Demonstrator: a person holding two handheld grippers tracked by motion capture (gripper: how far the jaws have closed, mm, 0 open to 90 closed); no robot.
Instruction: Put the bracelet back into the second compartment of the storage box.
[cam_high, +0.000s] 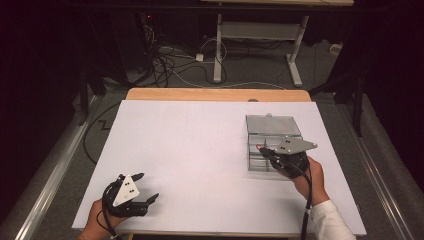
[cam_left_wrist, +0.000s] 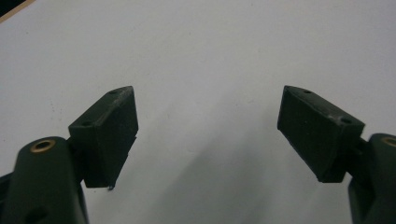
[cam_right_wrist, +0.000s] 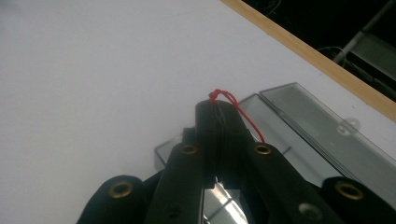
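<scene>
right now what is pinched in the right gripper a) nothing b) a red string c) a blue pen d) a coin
b: in the right gripper view the right gripper has its jaws shut on a red string, above the clear box.

Black two-jaw tools (cam_high: 134, 191) with brass rivets, grey three-cornered plates, black cables; white sleeve (cam_high: 330, 222).

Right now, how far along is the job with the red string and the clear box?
Done: the clear box lies open, lid back, on the white board. In hand: the right gripper is shut on a red string above the box. Left: where the string goes can't be told; the left gripper rests open, holding nothing.
</scene>
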